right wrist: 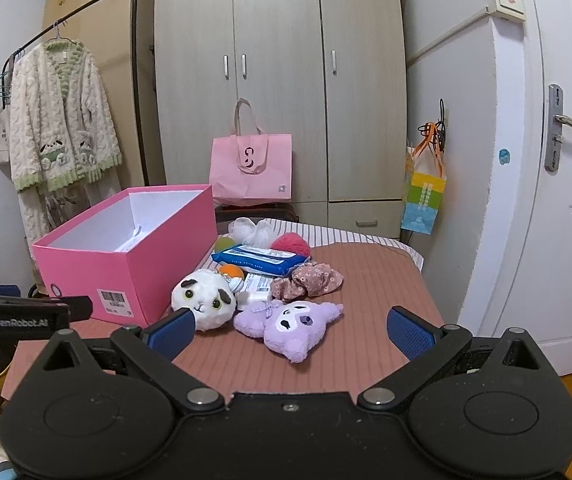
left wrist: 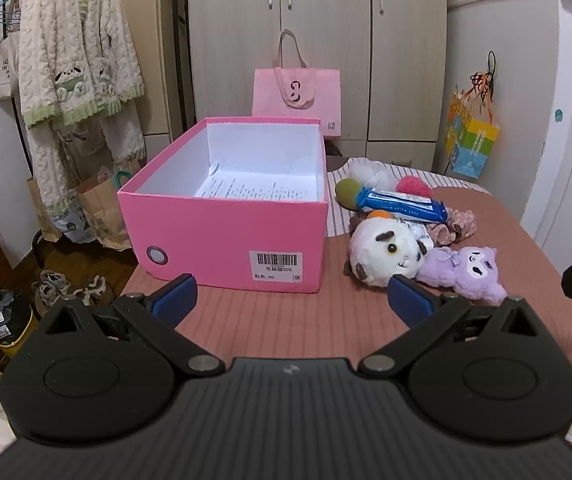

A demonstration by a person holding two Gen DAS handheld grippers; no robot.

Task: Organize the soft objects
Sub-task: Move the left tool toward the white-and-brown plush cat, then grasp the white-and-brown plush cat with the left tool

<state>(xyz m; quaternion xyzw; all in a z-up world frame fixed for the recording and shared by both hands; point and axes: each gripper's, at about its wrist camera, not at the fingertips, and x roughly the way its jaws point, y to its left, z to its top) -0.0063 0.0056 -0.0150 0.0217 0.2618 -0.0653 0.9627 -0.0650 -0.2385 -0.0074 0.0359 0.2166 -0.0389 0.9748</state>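
Ahead, purple plush (right wrist: pixel 290 326) lies between the spread right tongs (right wrist: pixel 291 330).

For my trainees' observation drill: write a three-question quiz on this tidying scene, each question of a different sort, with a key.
1. True or false: the pink box already holds a plush toy.
2. Which toy lies nearest the right tongs? A. white plush B. purple plush C. red pompom
3. Fill in: both the left tongs and the right are ____.

Key: 1 false (only paper inside); 2 B; 3 open.
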